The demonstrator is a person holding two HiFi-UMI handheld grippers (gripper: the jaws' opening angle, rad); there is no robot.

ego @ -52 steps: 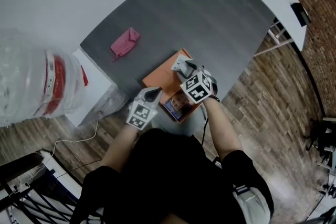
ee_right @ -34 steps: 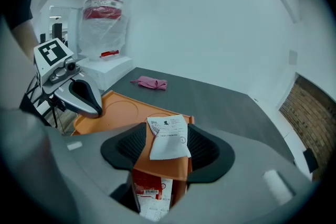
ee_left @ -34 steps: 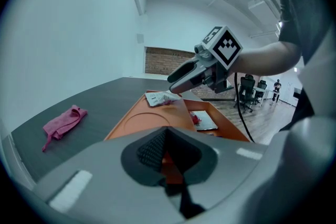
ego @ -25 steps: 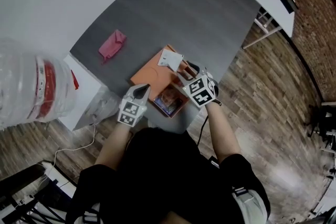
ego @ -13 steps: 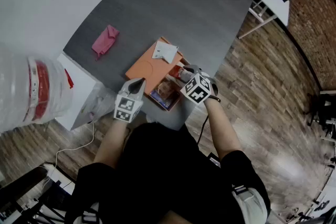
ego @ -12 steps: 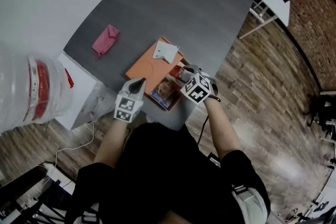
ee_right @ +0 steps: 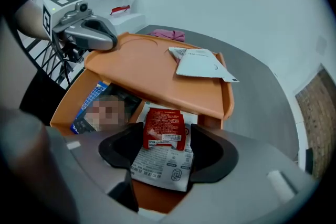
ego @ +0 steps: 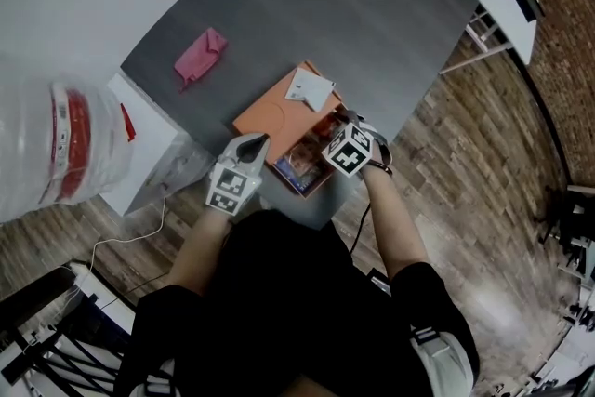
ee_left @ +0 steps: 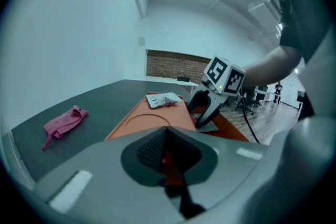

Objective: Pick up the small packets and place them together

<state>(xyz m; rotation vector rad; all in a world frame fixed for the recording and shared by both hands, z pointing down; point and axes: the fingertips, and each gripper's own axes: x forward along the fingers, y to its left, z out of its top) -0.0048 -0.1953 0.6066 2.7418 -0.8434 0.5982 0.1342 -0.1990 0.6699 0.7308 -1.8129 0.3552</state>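
A red packet [ee_right: 164, 128] lies on a white packet [ee_right: 160, 165] over the lower orange tray [ee_right: 65, 105], just under the edge of the upper orange tray [ego: 270, 112]. My right gripper [ee_right: 164, 152] straddles both; its jaws are opening, with the packets between them and not squeezed. More white packets [ego: 310, 88] [ee_right: 202, 65] rest at the upper tray's far end. In the head view, my right gripper [ego: 337, 124] hovers at that tray's right near corner. My left gripper [ego: 256, 141] [ee_right: 107, 39] hangs shut and empty at the tray's near left edge.
A picture-cover booklet [ego: 302, 167] lies in the lower tray. A pink cloth [ego: 200, 56] sits far left on the grey table [ego: 372, 5]. A large water bottle [ego: 56, 153] stands on a white box [ego: 153, 158] to the left. The table's edge runs right beside the trays.
My right gripper has drawn back from the white packets on the upper tray to its near right corner. My left gripper has stayed at the near left edge.
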